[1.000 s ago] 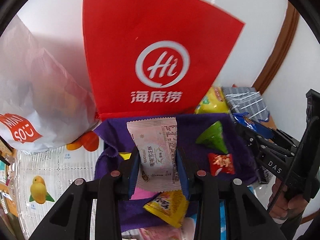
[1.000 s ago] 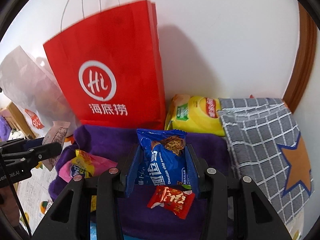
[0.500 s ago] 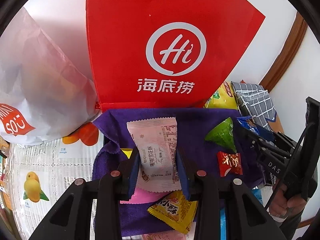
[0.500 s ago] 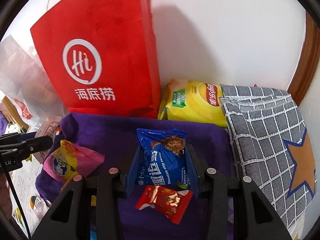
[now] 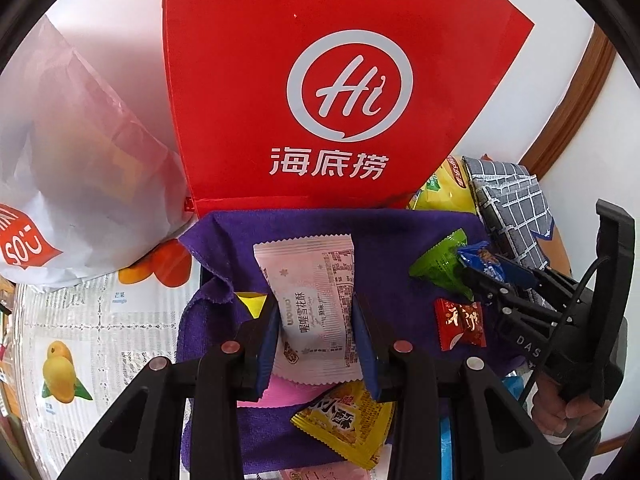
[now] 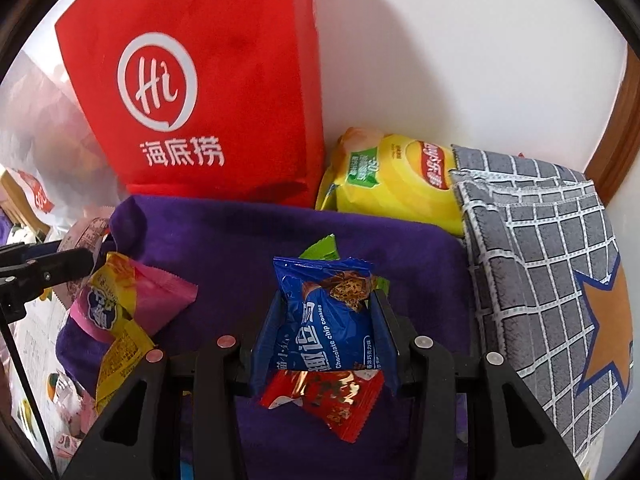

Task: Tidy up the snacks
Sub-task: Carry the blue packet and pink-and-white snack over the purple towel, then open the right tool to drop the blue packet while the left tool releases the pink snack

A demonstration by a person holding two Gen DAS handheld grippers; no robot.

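My left gripper [image 5: 316,332] is shut on a pale pink snack packet [image 5: 316,304], held above a purple cloth [image 5: 392,232]. My right gripper [image 6: 324,332] is shut on a blue chocolate chip cookie packet [image 6: 324,320] over the same cloth [image 6: 248,240]; it also shows in the left wrist view [image 5: 488,264]. On the cloth lie a red candy [image 5: 460,322], a green triangular packet [image 5: 440,264], a yellow packet [image 5: 348,416] and a pink-yellow packet [image 6: 124,304]. The red candy [image 6: 324,400] lies just under the right gripper.
A red paper bag [image 5: 340,92] stands against the wall behind the cloth. A white plastic bag [image 5: 80,168] is to its left. A yellow chips bag [image 6: 392,188] and a grey checked cloth [image 6: 552,264] lie to the right. A fruit-print tablecloth [image 5: 80,340] covers the table.
Both grippers have moved forward and lower toward the cloth and red bag, each still holding its packet. The right gripper has come closer to the green packet.
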